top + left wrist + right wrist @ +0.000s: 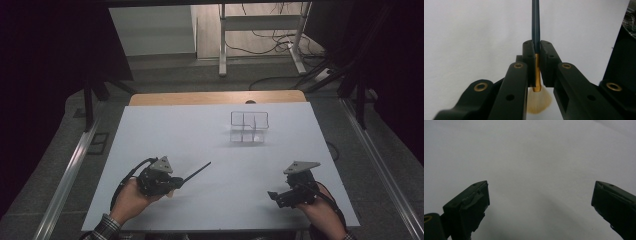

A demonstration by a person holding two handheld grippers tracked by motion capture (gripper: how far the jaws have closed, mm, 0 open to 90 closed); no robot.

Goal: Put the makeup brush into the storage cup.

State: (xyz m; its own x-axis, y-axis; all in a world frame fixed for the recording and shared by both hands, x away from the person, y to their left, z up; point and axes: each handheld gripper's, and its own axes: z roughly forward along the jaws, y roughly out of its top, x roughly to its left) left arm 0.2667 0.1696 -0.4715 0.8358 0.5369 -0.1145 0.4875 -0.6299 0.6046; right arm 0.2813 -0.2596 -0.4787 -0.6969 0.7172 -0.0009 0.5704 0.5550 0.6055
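My left gripper (537, 50) clamped a slim makeup brush (535, 22) with dark handle, gold ferrule and soft pale bristles, held by the ferrule, above the white table (210, 140). It looked light, stiff-handled and slippery. My right gripper (540, 195) stood wide open, empty.

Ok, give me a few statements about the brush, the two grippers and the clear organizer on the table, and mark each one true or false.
1. The left gripper is clamped on the brush. True.
2. The brush's bristles point away from the hand. False: the dark handle points away, and the bristles sit back near the gripper body.
3. The right gripper holds something. False: its jaws stand wide apart with nothing between them.
4. The clear organizer stands on the white table, farther from the person than both grippers. True.
5. The brush is already in the organizer. False: it is held well short of it.
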